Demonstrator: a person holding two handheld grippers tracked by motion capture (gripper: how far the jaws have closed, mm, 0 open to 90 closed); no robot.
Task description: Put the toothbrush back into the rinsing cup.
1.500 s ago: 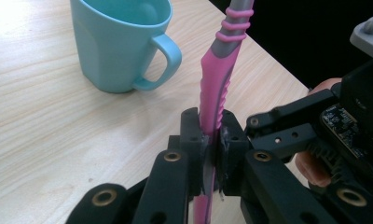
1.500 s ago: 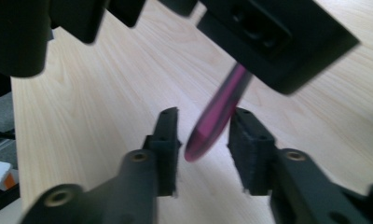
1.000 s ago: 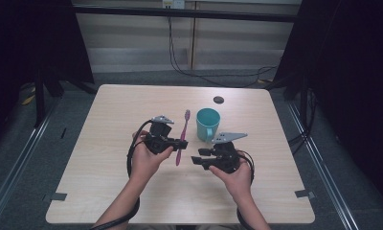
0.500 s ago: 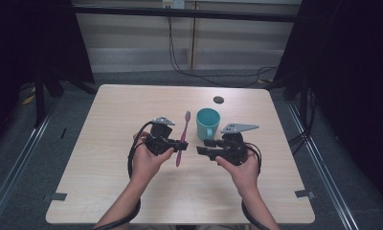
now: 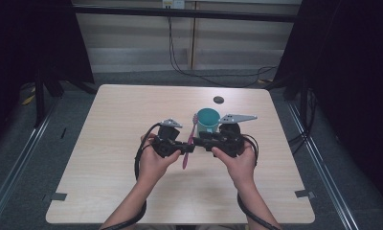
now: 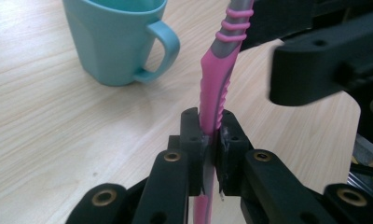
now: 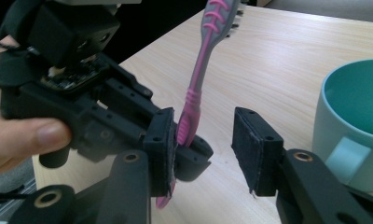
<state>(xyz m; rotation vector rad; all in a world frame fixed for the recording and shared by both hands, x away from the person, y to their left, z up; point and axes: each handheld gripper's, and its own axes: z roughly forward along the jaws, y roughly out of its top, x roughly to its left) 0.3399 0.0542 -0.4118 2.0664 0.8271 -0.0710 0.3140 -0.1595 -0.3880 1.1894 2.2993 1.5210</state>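
The left gripper (image 6: 208,140) is clenched on the pink toothbrush (image 6: 217,84), its two black pads pressed tight against the lower part of the handle, with a short stub of handle sticking out below the pads. In the high view this gripper (image 5: 182,147) sits in the person's left hand (image 5: 153,160) and points toward the other one, the toothbrush (image 5: 189,139) crossing its tip with the bristle end aimed away from the person.

The right gripper (image 7: 203,140) stands released, its pads spread wide apart. One pad sits just beside the toothbrush (image 7: 196,88) handle and the left gripper's tip; whether it touches the handle cannot be told, and the other pad is clear of it. In the high view the right gripper (image 5: 204,142) faces the left one tip to tip, held in the right hand (image 5: 237,160).

Just beyond the two tips stands a teal mug (image 5: 208,120) upright on the wooden table (image 5: 108,124). From the right gripper view the mug (image 7: 352,116) is just past the free pad, its handle turned toward that gripper; the part of its teal inside that shows has nothing in it. The toothbrush head lies just beside the mug's rim, outside it.

Farther beyond the mug a small dark round thing (image 5: 219,99) lies on the table.
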